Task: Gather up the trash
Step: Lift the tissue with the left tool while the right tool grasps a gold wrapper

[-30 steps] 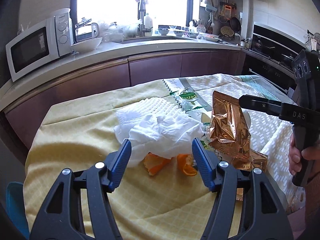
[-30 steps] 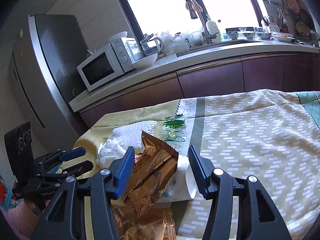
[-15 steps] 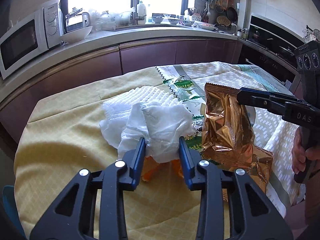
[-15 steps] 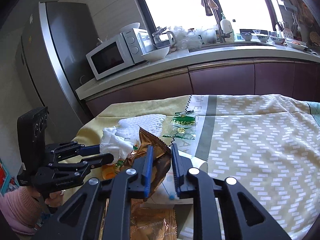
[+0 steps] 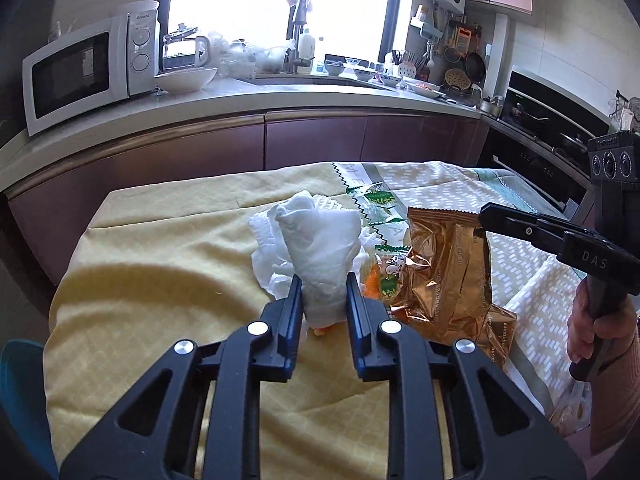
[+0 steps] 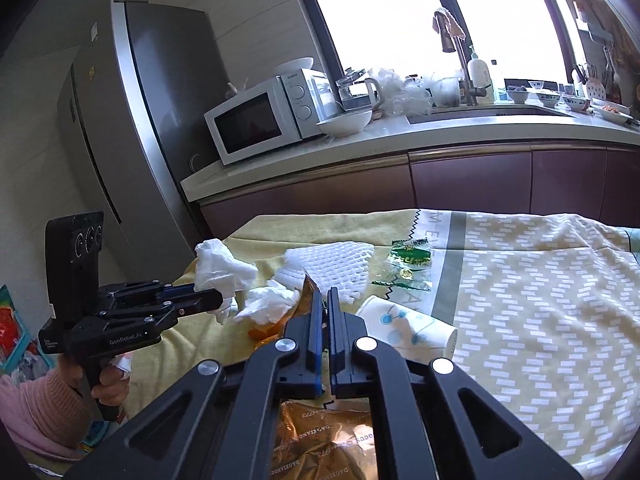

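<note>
My left gripper [image 5: 324, 280] has its jaws closing, and its pads press on a crumpled white tissue [image 5: 320, 236] raised off the yellow tablecloth [image 5: 160, 280]. In the right wrist view the left gripper [image 6: 214, 294] holds that tissue [image 6: 224, 268] above the table's left end. My right gripper [image 6: 325, 296] is shut on the top edge of a copper foil wrapper [image 6: 306, 292]. From the left wrist view that wrapper [image 5: 444, 264] hangs from the right gripper [image 5: 486, 214]. Orange peel [image 5: 372, 280] lies under the tissue.
A second copper wrapper [image 6: 320, 440], a paper cup [image 6: 412, 328], a white foam net [image 6: 336, 264], another tissue [image 6: 268, 300] and green candy wrappers [image 6: 408, 256] lie on the cloth. Behind the table run a counter with a microwave [image 6: 256, 120] and a fridge [image 6: 132, 140].
Both grippers went from open to shut. The left one closed on the white tissue and raised it. The right one closed on the copper wrapper's top edge.
</note>
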A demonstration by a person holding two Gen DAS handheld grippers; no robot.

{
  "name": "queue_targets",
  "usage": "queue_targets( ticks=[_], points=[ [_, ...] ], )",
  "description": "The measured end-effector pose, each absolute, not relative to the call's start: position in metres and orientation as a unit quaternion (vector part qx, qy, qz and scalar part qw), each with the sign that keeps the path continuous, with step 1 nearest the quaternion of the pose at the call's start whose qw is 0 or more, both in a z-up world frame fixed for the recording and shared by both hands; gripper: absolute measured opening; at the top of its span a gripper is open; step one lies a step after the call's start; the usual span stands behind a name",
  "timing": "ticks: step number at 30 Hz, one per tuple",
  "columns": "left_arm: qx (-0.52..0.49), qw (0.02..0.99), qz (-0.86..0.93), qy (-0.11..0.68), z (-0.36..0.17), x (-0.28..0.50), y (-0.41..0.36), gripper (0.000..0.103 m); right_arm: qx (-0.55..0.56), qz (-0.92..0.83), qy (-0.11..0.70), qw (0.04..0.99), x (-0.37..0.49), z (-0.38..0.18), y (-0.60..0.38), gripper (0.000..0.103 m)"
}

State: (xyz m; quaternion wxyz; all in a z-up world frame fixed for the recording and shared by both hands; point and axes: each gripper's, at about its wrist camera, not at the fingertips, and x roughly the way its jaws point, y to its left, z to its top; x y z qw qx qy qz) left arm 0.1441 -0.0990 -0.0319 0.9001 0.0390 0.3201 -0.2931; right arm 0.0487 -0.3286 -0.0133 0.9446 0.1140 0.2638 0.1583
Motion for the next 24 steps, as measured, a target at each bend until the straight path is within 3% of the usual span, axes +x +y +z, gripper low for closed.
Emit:
queue_targets(
  ticks=[14, 16, 18, 19, 24],
  points=[
    [-0.002, 0.916, -0.264, 0.302, -0.011, 0.111, -0.019, 0.021, 0.100, 0.180, 0.237, 0.950, 0.035, 0.016, -0.298, 0.002],
    [-0.007, 0.918, -0.256, 0.302, -0.012, 0.108, -0.007, 0.021, 0.102, 0.164, 0.239, 0.952, 0.033, 0.016, -0.301, 0.005],
    [-0.014, 0.918, -0.254, 0.305, -0.014, 0.109, 0.003, 0.021, 0.102, 0.136, 0.254, 0.952, 0.031, 0.009, -0.307, 0.035],
    [-0.016, 0.918, -0.252, 0.306, -0.015, 0.108, 0.008, 0.021, 0.102, 0.116, 0.258, 0.954, 0.028, 0.005, -0.311, 0.040],
    [-0.023, 0.917, -0.247, 0.314, -0.024, 0.107, 0.023, 0.021, 0.139, 0.068, 0.290, 0.945, 0.006, -0.025, -0.342, 0.042]
  ],
)
